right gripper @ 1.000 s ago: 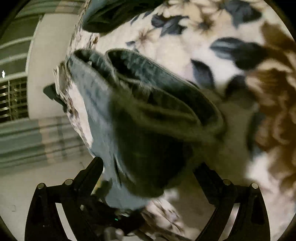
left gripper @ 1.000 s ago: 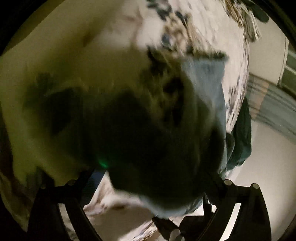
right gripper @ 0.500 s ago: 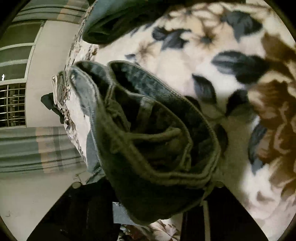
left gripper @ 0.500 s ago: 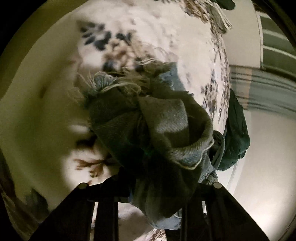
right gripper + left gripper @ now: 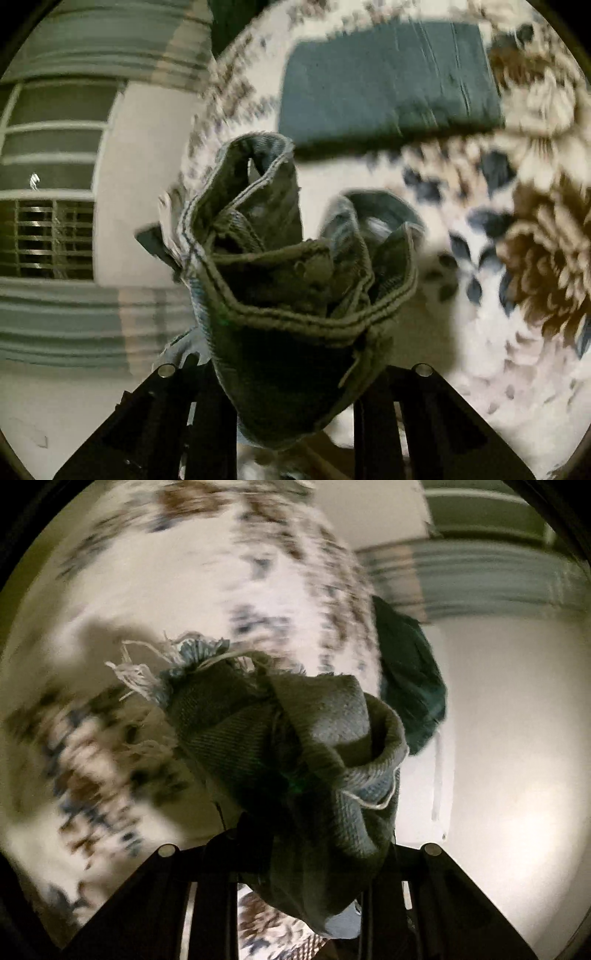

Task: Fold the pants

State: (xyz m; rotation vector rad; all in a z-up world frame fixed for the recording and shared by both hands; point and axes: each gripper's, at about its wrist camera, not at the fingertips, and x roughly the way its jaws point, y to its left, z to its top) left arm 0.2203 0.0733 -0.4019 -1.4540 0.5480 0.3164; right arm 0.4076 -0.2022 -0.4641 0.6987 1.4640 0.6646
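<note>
Step in hand, by judgement: the pants are lifted at both ends for a fold, none of which is laid yet. The left gripper [image 5: 295,853] has its fingers closed on a bunched, frayed leg hem of the pants [image 5: 295,746], which rises from between them toward the camera. The right gripper [image 5: 295,376] likewise clamps a wad of stitched denim edge [image 5: 291,306], the cloth filling the gap between its fingers. Both bunches hang above the floral bed cover [image 5: 155,583], apparently clear of it. A folded dark garment [image 5: 391,77] lies farther off on the bed. Next move calls for carrying both ends together and lowering them flat, keeping edges aligned
</note>
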